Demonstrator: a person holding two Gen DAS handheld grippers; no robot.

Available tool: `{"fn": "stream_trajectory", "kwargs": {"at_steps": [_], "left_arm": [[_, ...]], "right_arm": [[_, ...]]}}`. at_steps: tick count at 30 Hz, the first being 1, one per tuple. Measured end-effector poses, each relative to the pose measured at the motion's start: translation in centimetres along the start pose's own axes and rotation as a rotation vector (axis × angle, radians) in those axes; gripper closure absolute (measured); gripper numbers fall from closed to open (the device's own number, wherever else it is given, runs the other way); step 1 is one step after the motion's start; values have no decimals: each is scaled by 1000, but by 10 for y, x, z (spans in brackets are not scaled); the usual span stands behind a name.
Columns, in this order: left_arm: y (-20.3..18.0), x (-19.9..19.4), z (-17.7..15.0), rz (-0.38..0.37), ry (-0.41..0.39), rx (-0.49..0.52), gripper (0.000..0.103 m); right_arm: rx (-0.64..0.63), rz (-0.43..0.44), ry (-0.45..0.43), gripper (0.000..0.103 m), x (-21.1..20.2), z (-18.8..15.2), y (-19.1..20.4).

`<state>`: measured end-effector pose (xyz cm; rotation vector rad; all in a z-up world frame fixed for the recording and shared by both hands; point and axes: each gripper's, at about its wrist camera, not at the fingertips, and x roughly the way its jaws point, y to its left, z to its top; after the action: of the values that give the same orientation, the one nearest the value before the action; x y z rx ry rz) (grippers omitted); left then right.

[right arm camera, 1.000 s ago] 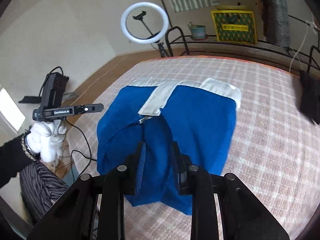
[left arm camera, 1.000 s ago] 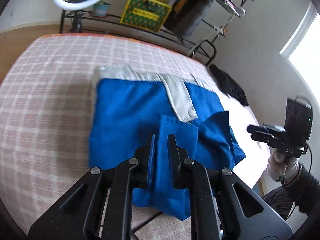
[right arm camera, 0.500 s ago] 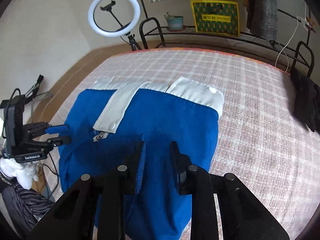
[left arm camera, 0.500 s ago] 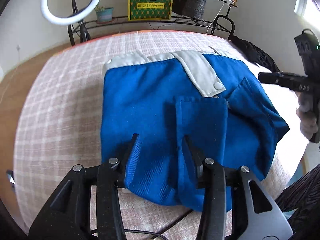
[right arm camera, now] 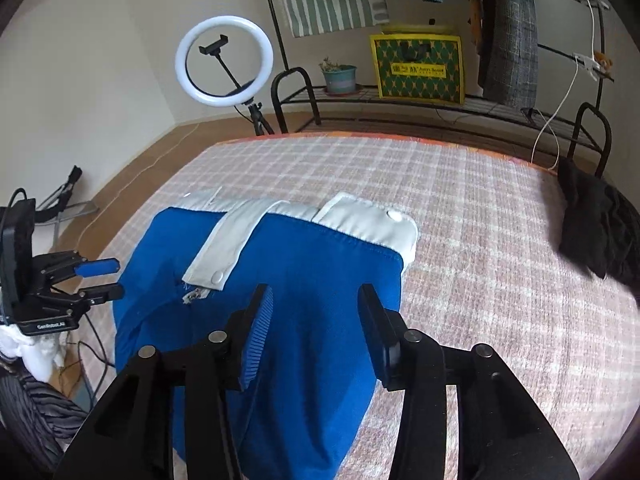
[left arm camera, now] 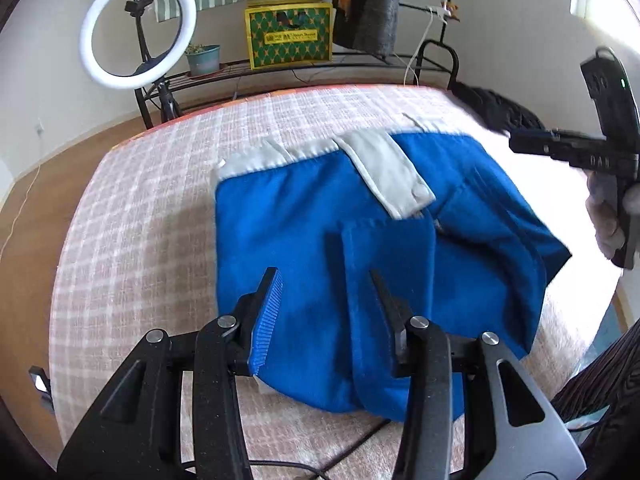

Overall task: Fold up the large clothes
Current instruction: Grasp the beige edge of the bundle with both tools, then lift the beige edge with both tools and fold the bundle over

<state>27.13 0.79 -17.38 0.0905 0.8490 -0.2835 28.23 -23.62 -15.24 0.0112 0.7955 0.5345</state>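
Observation:
A blue garment (left arm camera: 300,220) with a pale grey waistband (left arm camera: 384,168) lies folded on the checked bed cover (left arm camera: 140,240). My left gripper (left arm camera: 326,280) hovers open just above its near edge, with nothing pinched between the fingers. The right wrist view shows the same garment (right arm camera: 320,256) and waistband (right arm camera: 368,220). My right gripper (right arm camera: 316,292) is over its near part; its jaws are opening, and the cloth lies flat beneath them, not held. Each gripper also appears in the other's view: the right gripper (left arm camera: 532,144) at the right edge, the left gripper (right arm camera: 100,276) at the left edge.
A black cloth (right arm camera: 596,220) lies at the bed's far right corner. Behind the bed stand a ring light (right arm camera: 224,60), a metal rack (right arm camera: 440,104) with a yellow-green box (right arm camera: 418,68) and a plant pot (right arm camera: 340,78). Cables (left arm camera: 340,456) run along the near edge.
Both grippers were pinching the blue cloth and have let it go: the left opened first, the right in the last half second. The cloth now lies flat on the garment.

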Motion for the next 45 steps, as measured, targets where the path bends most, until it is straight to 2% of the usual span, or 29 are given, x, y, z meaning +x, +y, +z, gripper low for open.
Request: {"fn": "stream_trajectory", "kwargs": {"at_steps": [2,4,5,7,9,11,13,15,17,19,21,22,24,25,26,30,35,38,39,43,45], "left_arm": [[14,3,19,-32,-22,-54,59],[21,12,46,-92,-33,-83,59],[22,21,59,-123,-31,-89,59],[22,40,80,-126,-45,-89,59],[20,65,92,-138,-36,-77,59],[23,94,96,-86,4,-78,59],[28,120,89,-77,63,-91,60],[28,133,77,-83,46,-64,60],[25,135,74,-72,34,-50,60],[27,133,80,-85,60,-48,60],[35,122,87,-94,76,-54,60],[43,112,88,-94,59,-74,59],[68,88,81,-142,35,-184,50],[79,80,76,-167,34,-237,40],[92,73,69,-203,34,-300,36],[131,71,33,-368,120,-509,36],[156,85,2,-472,155,-685,36],[162,94,-9,-491,171,-727,36],[163,98,-11,-494,179,-735,36],[165,113,-21,-593,194,-790,36],[163,118,-22,-604,201,-782,36]], "right_arm": [[-30,-25,-17,54,4,11,1],[-6,-33,5,54,17,27,-2],[14,-5,12,56,25,35,-4],[35,48,26,62,45,47,-3],[10,54,50,63,69,54,4],[-43,28,87,63,93,55,13],[-63,-6,133,63,115,51,16],[-67,-13,175,63,132,43,14],[-82,-38,205,63,144,33,17],[-113,-71,210,63,142,34,23],[-84,-58,217,63,129,40,17],[-60,-50,207,63,117,41,12],[-3,-29,177,57,88,39,-4],[34,-16,162,44,74,35,-15],[76,5,152,33,59,29,-27],[279,151,196,29,31,-10,-74],[524,287,232,28,35,-65,-112],[570,343,238,26,44,-82,-114],[580,366,211,26,44,-84,-114],[637,446,184,26,48,-86,-119],[634,464,182,26,51,-85,-117]]}}
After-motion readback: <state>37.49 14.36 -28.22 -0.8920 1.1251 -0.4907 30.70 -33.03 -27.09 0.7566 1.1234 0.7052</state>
